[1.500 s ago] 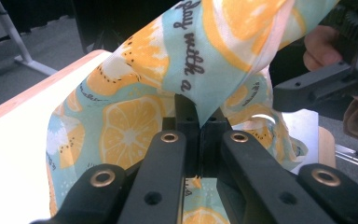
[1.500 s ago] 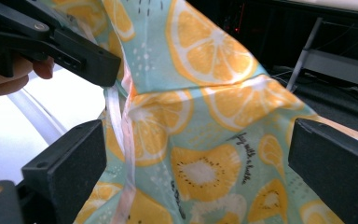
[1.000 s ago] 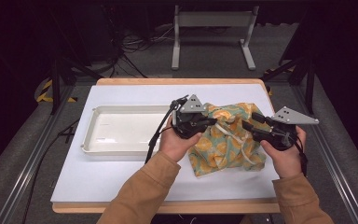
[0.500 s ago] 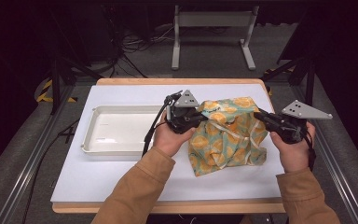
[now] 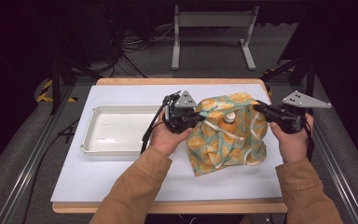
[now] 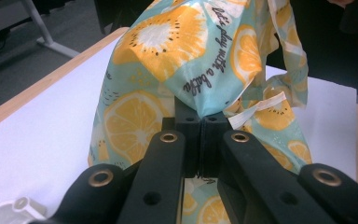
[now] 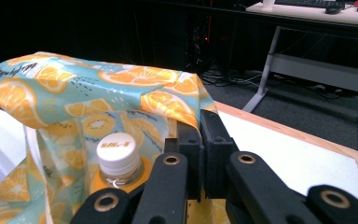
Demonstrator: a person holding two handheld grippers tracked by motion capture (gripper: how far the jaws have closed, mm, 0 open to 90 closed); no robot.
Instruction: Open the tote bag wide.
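Note:
A teal cloth bag printed with orange slices (image 5: 228,135) sits on the white table mat, its mouth pulled wide between both hands. My left gripper (image 5: 196,116) is shut on the bag's left rim; in the left gripper view the fabric (image 6: 200,70) bunches out of the pinched pads. My right gripper (image 5: 258,108) is shut on the right rim, and the cloth edge (image 7: 186,116) runs into its closed jaws. Inside the bag stands an orange bottle with a white cap (image 7: 117,151), also seen from above as the bottle (image 5: 229,120).
A white rectangular tray (image 5: 116,130) lies on the mat (image 5: 121,172) left of the bag, close to my left hand. A cable trails from the left gripper across the tray's right rim. The wooden table edge (image 5: 177,205) runs along the front.
The right gripper closed on the bag's right rim and drew it out to the right and up. The bag's mouth now stands wide and the bottle cap shows inside. The left gripper stayed put.

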